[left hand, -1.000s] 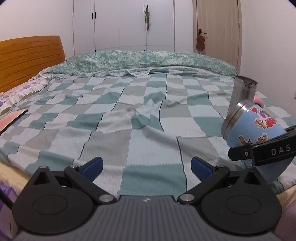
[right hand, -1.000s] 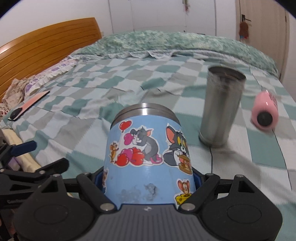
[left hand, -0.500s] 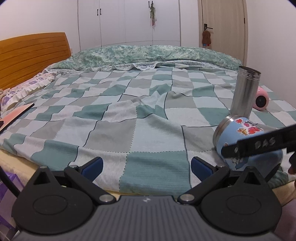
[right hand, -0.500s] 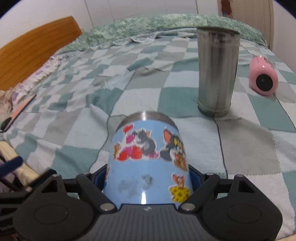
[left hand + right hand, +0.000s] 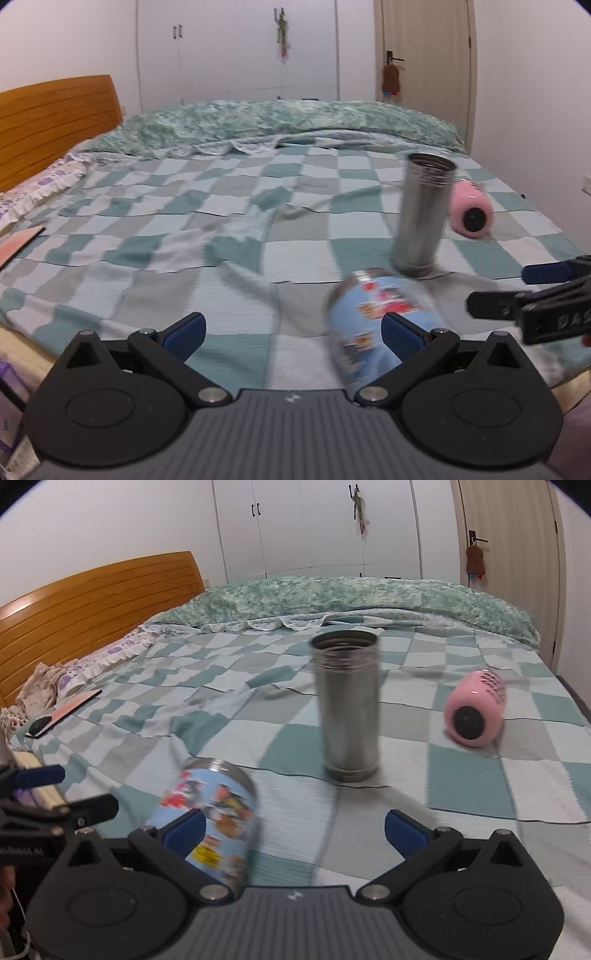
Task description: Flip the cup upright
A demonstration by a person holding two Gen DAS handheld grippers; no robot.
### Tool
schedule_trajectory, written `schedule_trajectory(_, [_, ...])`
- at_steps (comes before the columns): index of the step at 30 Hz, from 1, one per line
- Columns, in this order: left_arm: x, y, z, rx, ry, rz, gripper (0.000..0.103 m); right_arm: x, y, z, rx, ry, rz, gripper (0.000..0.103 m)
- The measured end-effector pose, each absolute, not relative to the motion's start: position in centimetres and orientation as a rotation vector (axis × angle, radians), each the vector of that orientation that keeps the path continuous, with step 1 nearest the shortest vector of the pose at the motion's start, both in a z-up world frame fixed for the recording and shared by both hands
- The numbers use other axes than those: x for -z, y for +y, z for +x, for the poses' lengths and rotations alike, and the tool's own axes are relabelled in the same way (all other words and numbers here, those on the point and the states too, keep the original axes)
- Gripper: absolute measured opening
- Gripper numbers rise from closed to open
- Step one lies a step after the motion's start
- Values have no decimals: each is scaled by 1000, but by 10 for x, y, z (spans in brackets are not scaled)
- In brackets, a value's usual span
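The blue metal cup with cartoon stickers (image 5: 214,812) stands tilted on the checked green blanket (image 5: 461,782), steel end up. Both the right gripper (image 5: 293,830) and the left gripper (image 5: 291,330) have wide, empty jaws. The cup looks just let go; next, check that it stands steady.

Hidden or unclear to you:
- Cup (image 5: 214,812): motion-blurred in both views; stickers unreadable; its lower end is behind your right fingers (image 5: 184,830), and whether it touches them cannot be told.
- Cup (image 5: 373,317), left view: base masked by your left fingers (image 5: 400,334).
- Right gripper (image 5: 532,291): cut off at the left view's edge.
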State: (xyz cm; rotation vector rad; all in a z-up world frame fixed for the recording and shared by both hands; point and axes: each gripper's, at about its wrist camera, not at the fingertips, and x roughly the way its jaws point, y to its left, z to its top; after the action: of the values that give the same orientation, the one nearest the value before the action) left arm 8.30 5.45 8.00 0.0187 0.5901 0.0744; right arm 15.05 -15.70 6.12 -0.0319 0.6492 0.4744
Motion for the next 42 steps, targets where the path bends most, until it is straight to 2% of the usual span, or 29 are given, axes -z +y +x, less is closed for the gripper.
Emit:
schedule_trajectory(11, [-78,-5,130,-91,707,33,103,-41,-199,175,-521,620,-88,103])
schedule_trajectory(25, [-54,9,189,-162,976,-81,103,-15,-208,213,-576,611,-85,103])
schedule_trajectory(31, [-43,10,204,-152,1047,-41,103,-8,-205,213,-592,616,-79,103])
schedule_trajectory(33, [-41,11,209,-140,1071,-44,101,-7,-204,213,-596,613,-81,103])
schedule_trajectory(37, [-37,15,217,-90,1138,-93,89,-5,-202,213,-593,613,-78,103])
schedule_trajectory(42, [-38,14,218,-75,1156,-83,88,-6,-204,212,-591,603,-54,103])
